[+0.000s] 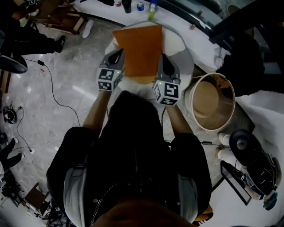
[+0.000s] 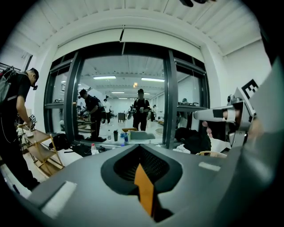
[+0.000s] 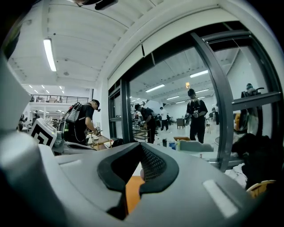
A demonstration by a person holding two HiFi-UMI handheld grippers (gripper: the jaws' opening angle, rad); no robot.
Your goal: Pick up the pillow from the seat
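The orange pillow (image 1: 138,48) was at the upper centre of the frame, over the white seat (image 1: 179,46). The left claw (image 1: 119,56) and right claw (image 1: 164,60) were clamped closed on its opposite side edges.

Round tan tub (image 1: 208,99), open-topped. Small bottles (image 1: 140,5) on a white ledge (image 1: 106,11). Black cable (image 1: 52,84) trailing across marbled floor (image 1: 66,57). Wooden folding rack (image 2: 42,153). People (image 2: 140,108) standing beyond a glazed partition (image 2: 170,102).

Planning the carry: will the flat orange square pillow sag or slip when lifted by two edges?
The flat orange square pillow is likely light: the left gripper and right gripper each pinch just a thin edge. It spans them flat, so probably keeps shape. The thin pinch might slip.
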